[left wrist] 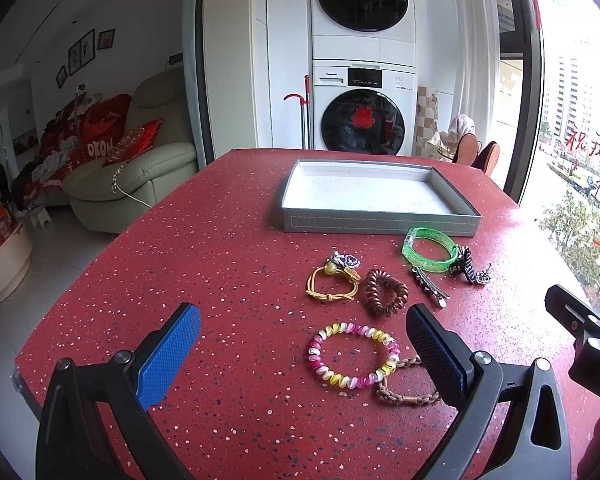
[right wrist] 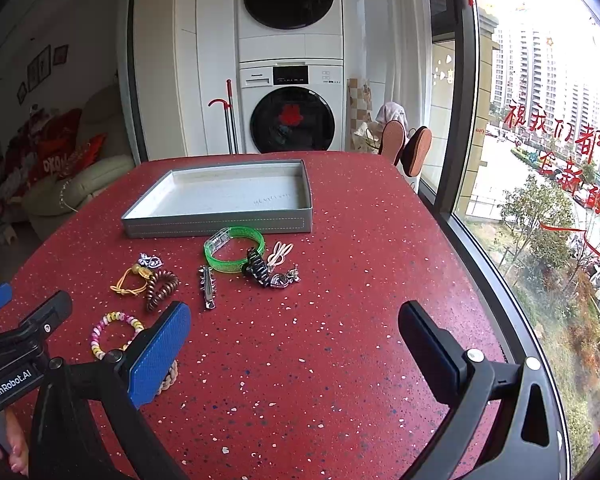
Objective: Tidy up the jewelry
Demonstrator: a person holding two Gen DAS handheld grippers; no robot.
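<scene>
Nearest us, both claws hang wide open and hold nothing: our left gripper [left wrist: 303, 356] brackets the pink-and-yellow coil bracelet [left wrist: 354, 355], our right gripper [right wrist: 295, 354] hovers over bare red speckled table [right wrist: 340, 400]. Nothing is sorted yet; the grey tray [left wrist: 380, 222] looks empty. Left outside: glossy green bangle [left wrist: 430, 249], brown spiral tie [left wrist: 386, 292], yellow cord [left wrist: 332, 283], spiky metal clip [right wrist: 207, 287], and perhaps a black claw clip [right wrist: 256, 268].

Red speckled tabletop [left wrist: 220, 240] before stacked white washer and dryer [left wrist: 364, 80]; cream leather sofa [left wrist: 140, 176] left, perhaps heaped with red cushions; daylit floor-length window [right wrist: 540, 160] right.
</scene>
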